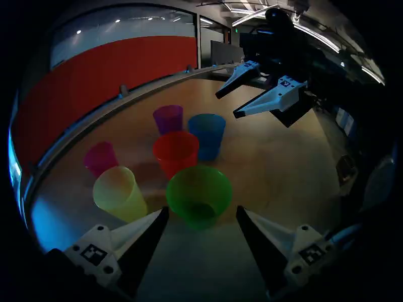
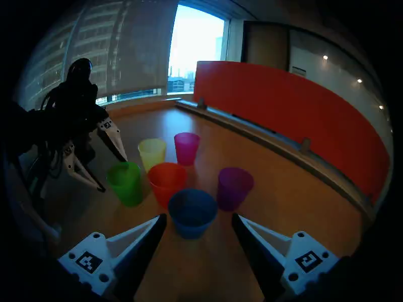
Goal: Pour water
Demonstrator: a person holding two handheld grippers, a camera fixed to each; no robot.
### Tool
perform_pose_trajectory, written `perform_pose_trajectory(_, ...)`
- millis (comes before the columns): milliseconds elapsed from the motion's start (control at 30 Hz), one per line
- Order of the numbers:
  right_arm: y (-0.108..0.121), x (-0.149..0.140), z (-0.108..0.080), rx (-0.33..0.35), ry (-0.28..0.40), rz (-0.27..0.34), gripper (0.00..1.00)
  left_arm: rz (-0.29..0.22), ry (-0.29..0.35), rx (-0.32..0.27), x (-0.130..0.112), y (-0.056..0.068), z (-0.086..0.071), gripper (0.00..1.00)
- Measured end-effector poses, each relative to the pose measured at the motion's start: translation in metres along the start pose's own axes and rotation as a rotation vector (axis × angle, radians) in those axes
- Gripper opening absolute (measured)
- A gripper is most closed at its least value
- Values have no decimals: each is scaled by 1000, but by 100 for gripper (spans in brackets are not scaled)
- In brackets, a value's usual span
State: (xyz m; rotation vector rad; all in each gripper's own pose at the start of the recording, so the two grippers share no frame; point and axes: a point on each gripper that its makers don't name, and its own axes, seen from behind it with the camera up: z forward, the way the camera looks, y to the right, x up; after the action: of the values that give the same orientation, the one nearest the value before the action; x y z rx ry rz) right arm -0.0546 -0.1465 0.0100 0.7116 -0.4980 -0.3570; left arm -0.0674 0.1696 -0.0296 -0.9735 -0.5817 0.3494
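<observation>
On the worktop, clear of its edges, the green cup fronts the spread left claw and the blue cup the spread right claw; light thin plastic, likely wanting a gentle mid-wall pinch

Six cups stand clustered on the table, a partition behind

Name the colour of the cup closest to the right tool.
Blue cup, clearest in the right gripper view.
</observation>
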Motion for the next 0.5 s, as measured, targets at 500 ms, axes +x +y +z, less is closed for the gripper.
perform_pose_trajectory(500,5,-5,2,-7,-1,4,100,10,0,-1,10,-1,21,100)
